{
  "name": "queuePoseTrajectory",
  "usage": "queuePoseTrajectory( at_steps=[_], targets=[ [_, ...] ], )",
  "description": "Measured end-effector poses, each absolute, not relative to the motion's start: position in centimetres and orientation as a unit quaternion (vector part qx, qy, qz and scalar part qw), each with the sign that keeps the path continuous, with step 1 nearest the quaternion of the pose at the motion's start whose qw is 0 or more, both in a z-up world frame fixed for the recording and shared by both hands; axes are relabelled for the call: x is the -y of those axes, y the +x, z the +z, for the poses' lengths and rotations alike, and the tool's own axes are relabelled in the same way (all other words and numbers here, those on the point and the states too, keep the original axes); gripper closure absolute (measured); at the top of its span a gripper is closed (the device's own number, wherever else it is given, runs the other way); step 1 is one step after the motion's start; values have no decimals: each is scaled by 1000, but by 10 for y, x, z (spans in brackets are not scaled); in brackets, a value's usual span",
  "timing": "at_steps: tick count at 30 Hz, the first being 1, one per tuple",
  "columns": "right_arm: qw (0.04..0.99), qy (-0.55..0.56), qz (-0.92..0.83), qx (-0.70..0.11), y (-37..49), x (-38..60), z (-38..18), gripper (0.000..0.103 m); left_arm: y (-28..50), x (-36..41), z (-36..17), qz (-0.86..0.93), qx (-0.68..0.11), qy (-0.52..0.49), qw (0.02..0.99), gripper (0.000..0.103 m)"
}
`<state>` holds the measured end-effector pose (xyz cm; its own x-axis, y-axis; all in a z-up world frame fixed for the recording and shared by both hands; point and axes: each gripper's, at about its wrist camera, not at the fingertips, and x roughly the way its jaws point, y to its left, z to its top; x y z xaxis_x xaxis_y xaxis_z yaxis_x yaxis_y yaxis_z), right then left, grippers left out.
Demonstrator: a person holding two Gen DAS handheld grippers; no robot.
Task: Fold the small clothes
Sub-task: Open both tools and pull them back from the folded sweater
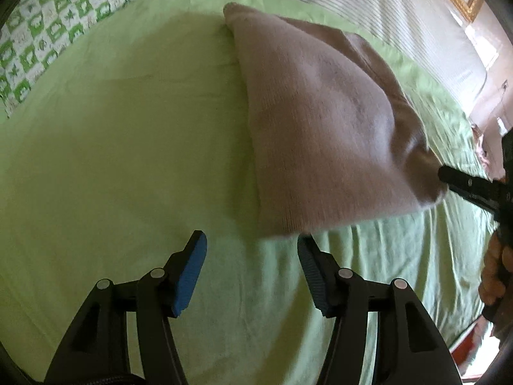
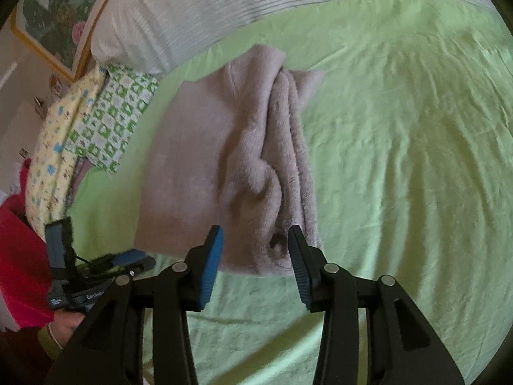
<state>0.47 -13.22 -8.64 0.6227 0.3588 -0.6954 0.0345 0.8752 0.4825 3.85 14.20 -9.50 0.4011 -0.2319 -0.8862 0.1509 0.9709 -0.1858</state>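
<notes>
A folded mauve fleece garment (image 1: 323, 122) lies on the light green bed sheet (image 1: 112, 147). My left gripper (image 1: 251, 243) is open and empty, with its right fingertip at the garment's near edge. In the right wrist view the same garment (image 2: 224, 160) shows several stacked folds. My right gripper (image 2: 255, 240) is open, its jaws on either side of the garment's near folded corner, just above it. In the left wrist view the right gripper (image 1: 449, 176) shows at the garment's right corner. The left gripper (image 2: 134, 258) shows at lower left of the right wrist view.
A green and white patterned cloth (image 1: 48, 38) lies at the far left, also seen in the right wrist view (image 2: 112, 122) beside a yellow patterned cloth (image 2: 54, 160). A striped white pillow (image 2: 208, 9) lies at the bed's far side. A red item (image 2: 19, 256) sits at the left edge.
</notes>
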Motion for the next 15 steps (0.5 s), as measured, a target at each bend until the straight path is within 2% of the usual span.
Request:
queuePoseTrajectory(
  at_steps=[1, 2, 3, 4, 7, 10, 15],
  targets=[
    [870, 229, 96, -425, 7, 130, -87, 70, 42, -142, -95, -109, -532, -40, 839, 63],
    [870, 224, 95, -430, 9, 128, -88, 88, 45, -141, -96, -106, -532, -42, 839, 68],
    [870, 220, 92, -432, 10, 128, -88, 97, 47, -140, -96, -106, -533, -46, 838, 72],
    [870, 219, 92, -432, 10, 128, -86, 97, 47, -139, -93, -108, -529, -49, 840, 80],
    [878, 233, 104, -404, 1, 134, -67, 97, 42, -130, -86, -115, -515, -28, 849, 91],
    [888, 227, 106, -387, -14, 146, -51, 97, 39, -125, -87, -125, -514, -22, 848, 93],
    [874, 195, 71, -440, -8, 149, -94, 97, 41, -122, -101, -126, -529, -14, 839, 93]
  ],
)
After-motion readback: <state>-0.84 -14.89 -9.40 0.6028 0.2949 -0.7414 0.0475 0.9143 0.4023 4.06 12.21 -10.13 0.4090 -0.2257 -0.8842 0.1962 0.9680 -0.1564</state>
